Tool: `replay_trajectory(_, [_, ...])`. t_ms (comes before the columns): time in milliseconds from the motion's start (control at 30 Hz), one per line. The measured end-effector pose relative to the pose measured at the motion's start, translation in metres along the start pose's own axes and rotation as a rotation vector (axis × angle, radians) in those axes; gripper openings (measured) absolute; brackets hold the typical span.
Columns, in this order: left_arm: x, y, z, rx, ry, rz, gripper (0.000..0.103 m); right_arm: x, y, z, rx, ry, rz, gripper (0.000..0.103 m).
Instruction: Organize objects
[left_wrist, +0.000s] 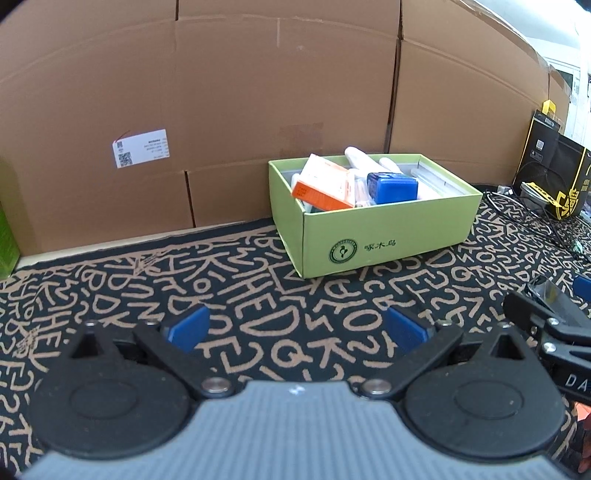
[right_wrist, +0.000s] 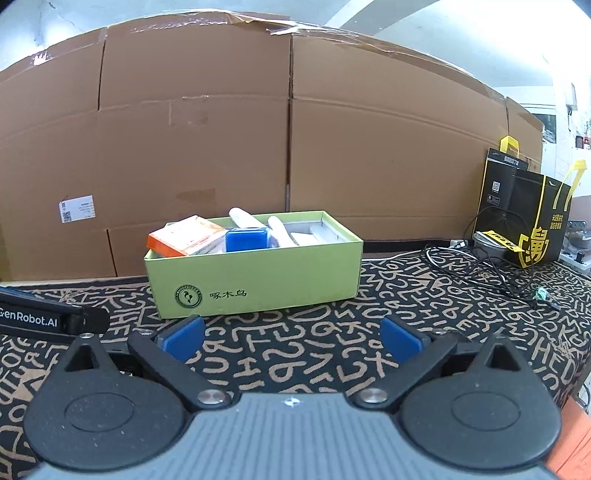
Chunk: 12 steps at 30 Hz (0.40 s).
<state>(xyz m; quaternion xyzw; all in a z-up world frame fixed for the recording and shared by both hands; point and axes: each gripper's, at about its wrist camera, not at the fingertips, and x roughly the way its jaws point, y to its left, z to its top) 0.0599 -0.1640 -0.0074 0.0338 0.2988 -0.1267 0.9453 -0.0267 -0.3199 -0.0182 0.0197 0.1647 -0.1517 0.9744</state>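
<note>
Behind everything, from nine through two o'clock: tall corrugated cardboard cartons (right_wrist: 229, 147), matte brown, seamed, one bearing a white shipping label (left_wrist: 140, 148). Underfoot, across the whole worktop: a black woven cloth (left_wrist: 258, 314) covered in tan, hand-drawn letter shapes, slightly nubby. At twelve o'clock, standing on the cloth just in front of the cartons: an open, rectangular lime-green cardboard box (right_wrist: 258, 280), smooth-faced, printed with a round dark-green emblem and Chinese characters on its near wall. Heaped inside: an orange-and-white carton (right_wrist: 184, 236) tilted at the left end, a glossy blue plastic block (right_wrist: 246, 239) beside it, rounded white tubes (right_wrist: 245, 218) leaning behind, flat pale packets towards the right end. At two o'clock: a black paper bag with yellow handles and yellow print (right_wrist: 532, 221), with thin black cables (right_wrist: 480, 269) looped over the cloth before it. At six o'clock, low over the cloth and well short of the box: left gripper (left_wrist: 295, 328), blue-padded fingers (left_wrist: 188, 326) spread wide, gripping nothing. Likewise right gripper (right_wrist: 291, 338), fingers (right_wrist: 184, 338) parted and bare.
</note>
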Motion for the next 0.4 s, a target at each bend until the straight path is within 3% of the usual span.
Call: replay_trajectory(400, [-0.0088,-0.0025,-0.0034,-0.001,-0.010,-0.020,0.103,-0.0034,0.0049,-0.0010,-0.003,0.006,0.004,0.103])
